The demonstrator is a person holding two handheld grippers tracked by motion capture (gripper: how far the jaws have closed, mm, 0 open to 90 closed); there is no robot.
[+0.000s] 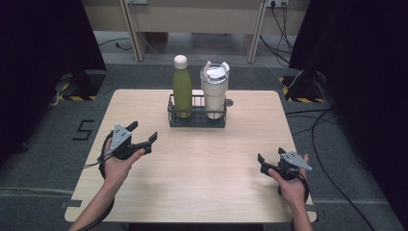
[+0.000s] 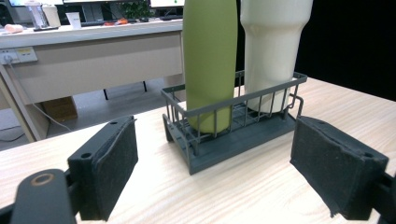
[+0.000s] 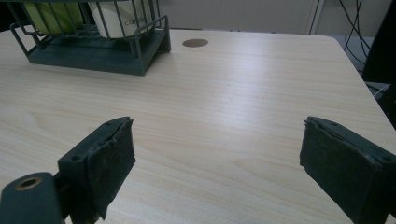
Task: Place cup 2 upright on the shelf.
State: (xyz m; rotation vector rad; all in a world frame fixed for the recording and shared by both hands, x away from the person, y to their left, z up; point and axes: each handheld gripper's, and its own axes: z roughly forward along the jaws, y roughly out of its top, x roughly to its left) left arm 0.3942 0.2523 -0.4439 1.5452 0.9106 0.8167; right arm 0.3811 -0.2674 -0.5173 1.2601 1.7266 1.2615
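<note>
The green bottle (image 1: pixel 182 91) is tall and slim, with a rounded cream cap, and it stands upright in the left half of the dark wire basket (image 1: pixel 197 121). The white tumbler (image 1: pixel 214 91) has a clear lid and stands upright in the right half, just beside the bottle. The basket is low and rectangular and sits on the far middle of the table. It lies ahead of the left claw (image 1: pixel 142 133), to that claw's right, with bare wood between them. From the right claw (image 1: pixel 270 157) it is well apart, ahead and to the left.
</note>
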